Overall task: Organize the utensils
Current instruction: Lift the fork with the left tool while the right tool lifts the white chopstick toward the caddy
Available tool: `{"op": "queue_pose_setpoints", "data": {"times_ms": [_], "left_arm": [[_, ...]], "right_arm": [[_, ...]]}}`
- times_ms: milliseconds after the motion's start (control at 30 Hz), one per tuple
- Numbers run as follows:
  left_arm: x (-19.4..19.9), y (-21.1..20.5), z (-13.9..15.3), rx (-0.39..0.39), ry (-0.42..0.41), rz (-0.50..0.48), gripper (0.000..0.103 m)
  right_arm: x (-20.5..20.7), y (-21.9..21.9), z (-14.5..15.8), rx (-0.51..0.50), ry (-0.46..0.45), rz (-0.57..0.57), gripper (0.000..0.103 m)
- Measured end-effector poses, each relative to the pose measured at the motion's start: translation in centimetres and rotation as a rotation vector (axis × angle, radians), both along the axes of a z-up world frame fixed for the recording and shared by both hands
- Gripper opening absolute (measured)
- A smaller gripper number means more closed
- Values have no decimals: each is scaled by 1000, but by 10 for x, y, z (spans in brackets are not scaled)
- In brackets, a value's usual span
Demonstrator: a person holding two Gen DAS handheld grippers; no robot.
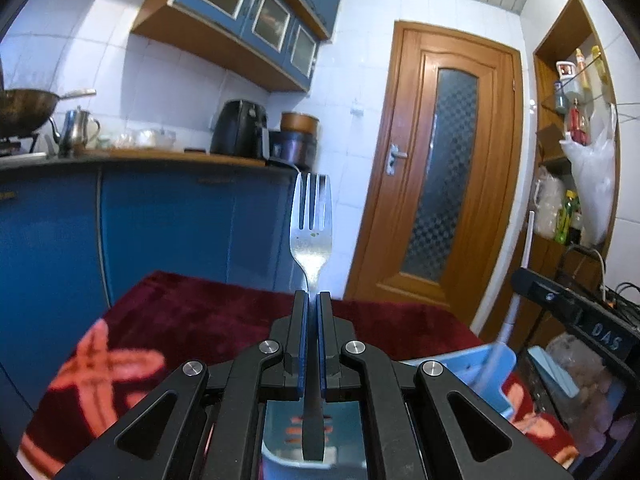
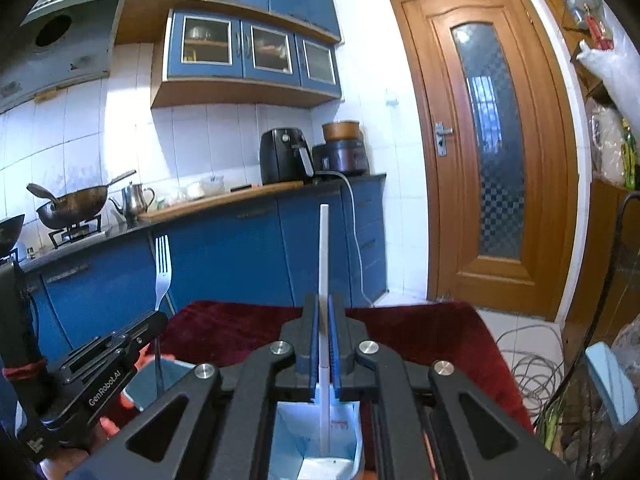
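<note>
Left wrist view: my left claw (image 1: 313,300) is clamped on a shiny steel fork (image 1: 311,224), tines upright, above a plush maroon cloth (image 1: 192,312) on the worktop. My right claw (image 2: 324,304) grips a slim white stick (image 2: 323,256) over a pale blue plastic tray (image 2: 348,444). Blue kitchen cabinets (image 2: 224,252) and a wooden door (image 2: 492,140) stand behind.
</note>
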State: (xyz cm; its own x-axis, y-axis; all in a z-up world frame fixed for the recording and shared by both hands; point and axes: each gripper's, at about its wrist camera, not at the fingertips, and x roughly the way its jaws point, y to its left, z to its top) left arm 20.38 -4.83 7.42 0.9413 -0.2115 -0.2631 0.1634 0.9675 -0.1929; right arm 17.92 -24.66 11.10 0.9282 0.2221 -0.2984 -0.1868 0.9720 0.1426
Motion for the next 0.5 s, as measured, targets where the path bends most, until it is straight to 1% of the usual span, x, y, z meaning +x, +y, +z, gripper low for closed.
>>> {"op": "queue_pose_setpoints", "data": {"times_ms": [67, 267, 400, 433, 467, 500], "left_arm": [[-3, 2, -2, -3, 18, -20, 4], [-7, 11, -11, -25, 81, -33, 4], [-12, 13, -12, -28, 101, -43, 4], [-14, 14, -12, -25, 105, -46, 4], [-16, 14, -11, -22, 107, -46, 5], [-18, 14, -10, -19, 109, -48, 10]], "right_arm": [[0, 1, -4, -7, 16, 5, 6], [-1, 4, -9, -14, 61, 25, 7], [-6, 5, -8, -16, 77, 42, 8], [-9, 5, -7, -17, 79, 42, 13], [-10, 6, -7, -15, 80, 43, 22], [-12, 5, -6, -7, 79, 46, 25]]}}
